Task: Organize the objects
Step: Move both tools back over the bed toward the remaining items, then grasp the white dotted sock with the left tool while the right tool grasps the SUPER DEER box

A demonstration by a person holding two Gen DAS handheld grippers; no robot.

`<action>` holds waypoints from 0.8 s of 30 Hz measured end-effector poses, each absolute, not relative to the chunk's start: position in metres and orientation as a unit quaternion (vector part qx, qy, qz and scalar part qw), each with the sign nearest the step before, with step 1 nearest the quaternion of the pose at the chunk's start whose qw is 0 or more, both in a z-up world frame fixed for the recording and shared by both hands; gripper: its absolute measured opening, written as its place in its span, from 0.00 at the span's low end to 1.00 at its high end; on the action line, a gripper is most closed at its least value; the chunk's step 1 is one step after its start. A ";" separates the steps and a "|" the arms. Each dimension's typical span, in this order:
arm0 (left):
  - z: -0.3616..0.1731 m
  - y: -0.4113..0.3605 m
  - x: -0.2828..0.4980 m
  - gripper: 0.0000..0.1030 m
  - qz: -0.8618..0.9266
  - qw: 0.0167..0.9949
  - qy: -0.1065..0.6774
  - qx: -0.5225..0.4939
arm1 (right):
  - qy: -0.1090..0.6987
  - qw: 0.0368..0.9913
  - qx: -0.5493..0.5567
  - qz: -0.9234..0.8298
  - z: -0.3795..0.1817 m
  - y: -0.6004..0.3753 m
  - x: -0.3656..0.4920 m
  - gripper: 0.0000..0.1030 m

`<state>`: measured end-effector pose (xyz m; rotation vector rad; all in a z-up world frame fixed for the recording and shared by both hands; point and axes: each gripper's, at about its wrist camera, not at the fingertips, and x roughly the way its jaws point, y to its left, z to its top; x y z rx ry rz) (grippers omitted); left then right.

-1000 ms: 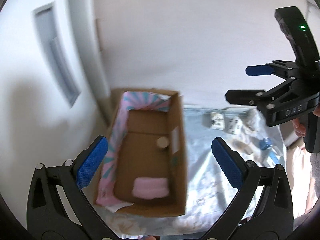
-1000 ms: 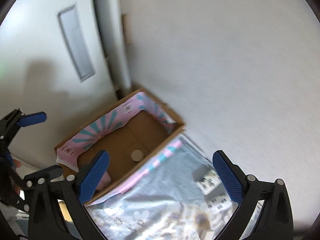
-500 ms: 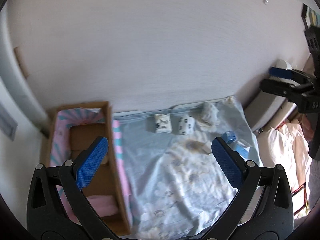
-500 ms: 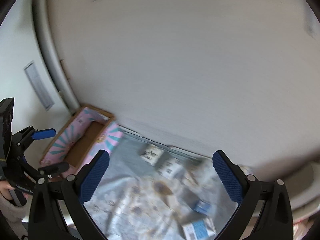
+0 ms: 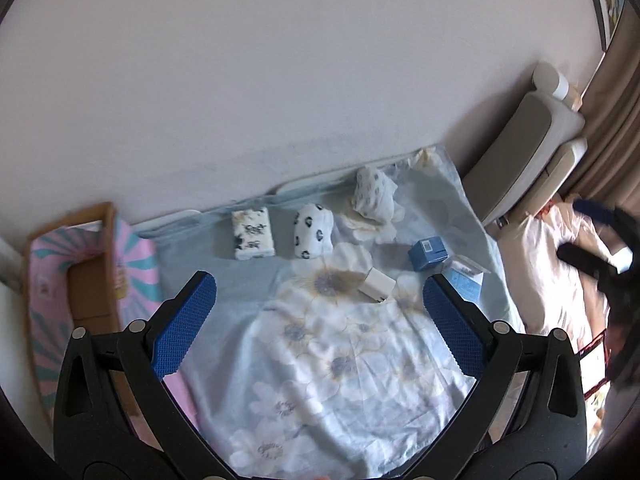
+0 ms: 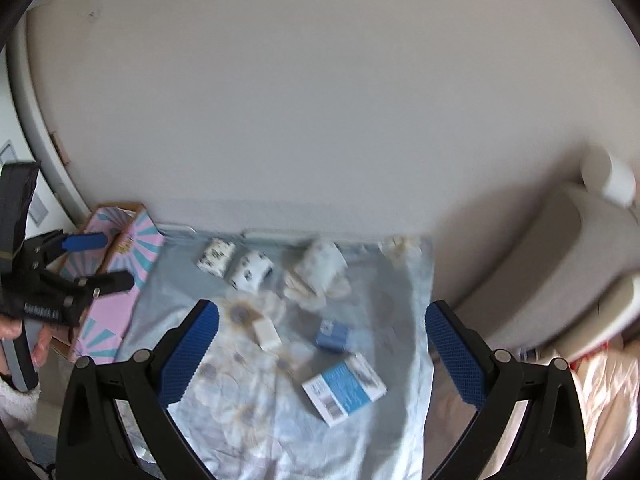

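Floral sheet [image 5: 344,364] fills the lower centre. Cardboard box [image 5: 90,280] sits at left edge. Left gripper [image 5: 320,308] and right gripper [image 6: 322,340] hover above, jaws wide, empty. Folded cloths [image 5: 253,233] lie upper centre; small blue box [image 5: 429,249] right of centre; white block [image 5: 377,285] beside it.

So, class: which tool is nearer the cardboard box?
Left. The left tool hovers just beside the box, over its edge; the right tool is farther off, above the sheet's small boxes.
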<state>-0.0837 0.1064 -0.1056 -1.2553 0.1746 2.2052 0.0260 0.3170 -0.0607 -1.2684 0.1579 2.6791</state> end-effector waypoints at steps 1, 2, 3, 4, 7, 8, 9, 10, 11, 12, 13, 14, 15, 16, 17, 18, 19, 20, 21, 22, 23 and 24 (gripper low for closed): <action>-0.112 0.110 -0.087 0.98 0.826 0.298 0.068 -0.474 | 0.066 0.092 -0.430 0.896 -0.071 0.318 0.030 1.00; -0.119 0.115 -0.090 0.97 0.823 0.300 0.073 -0.477 | 0.079 0.098 -0.434 0.892 -0.082 0.319 0.036 1.00; -0.129 0.121 -0.094 0.95 0.818 0.302 0.079 -0.483 | 0.085 0.106 -0.438 0.889 -0.091 0.318 0.039 1.00; -0.137 0.126 -0.097 0.95 0.814 0.304 0.084 -0.488 | 0.095 0.120 -0.446 0.882 -0.107 0.318 0.043 1.00; -0.164 0.140 -0.107 0.94 0.804 0.310 0.095 -0.498 | 0.125 0.153 -0.456 0.868 -0.140 0.316 0.051 1.00; -0.174 0.145 -0.111 0.92 0.802 0.310 0.101 -0.501 | 0.136 0.161 -0.457 0.864 -0.148 0.316 0.053 1.00; -0.180 0.149 -0.114 0.87 0.800 0.311 0.103 -0.502 | 0.151 0.174 -0.458 0.859 -0.159 0.315 0.055 1.00; -0.187 0.154 -0.117 0.86 0.799 0.311 0.106 -0.504 | 0.161 0.188 -0.457 0.854 -0.168 0.315 0.057 1.00; -0.193 0.158 -0.121 0.86 0.797 0.310 0.110 -0.506 | 0.168 0.199 -0.458 0.850 -0.174 0.315 0.059 1.00; -0.200 0.162 -0.124 0.86 0.797 0.309 0.111 -0.506 | 0.176 0.211 -0.459 0.845 -0.181 0.314 0.060 1.00; -0.206 0.165 -0.127 0.86 0.798 0.309 0.112 -0.505 | 0.185 0.228 -0.459 0.838 -0.189 0.313 0.060 1.00; -0.213 0.169 -0.131 0.86 0.798 0.310 0.112 -0.504 | 0.194 0.247 -0.459 0.832 -0.197 0.311 0.060 1.00; -0.217 0.171 -0.133 0.85 0.799 0.309 0.112 -0.504 | 0.203 0.262 -0.457 0.826 -0.205 0.309 0.061 1.00; -0.221 0.173 -0.136 0.85 0.801 0.307 0.113 -0.502 | 0.208 0.270 -0.454 0.823 -0.209 0.308 0.060 1.00; -0.226 0.176 -0.141 0.85 0.805 0.303 0.113 -0.498 | 0.212 0.283 -0.450 0.820 -0.214 0.306 0.059 1.00; -0.229 0.177 -0.144 0.85 0.807 0.301 0.113 -0.495 | 0.215 0.292 -0.447 0.818 -0.218 0.305 0.059 1.00; -0.233 0.179 -0.147 0.85 0.810 0.299 0.112 -0.492 | 0.215 0.303 -0.445 0.815 -0.224 0.304 0.056 1.00; -0.239 0.181 -0.153 0.85 0.812 0.295 0.113 -0.490 | 0.211 0.310 -0.445 0.813 -0.227 0.303 0.054 0.99; -0.241 0.182 -0.155 0.83 0.813 0.293 0.115 -0.489 | 0.207 0.318 -0.446 0.811 -0.231 0.302 0.052 0.97; -0.245 0.184 -0.157 0.82 0.815 0.291 0.116 -0.488 | 0.205 0.324 -0.447 0.808 -0.236 0.302 0.050 0.95; -0.249 0.186 -0.160 0.81 0.815 0.290 0.117 -0.487 | 0.208 0.328 -0.448 0.806 -0.240 0.302 0.048 0.94; -0.252 0.188 -0.162 0.80 0.815 0.291 0.120 -0.486 | 0.209 0.332 -0.448 0.803 -0.244 0.303 0.047 0.91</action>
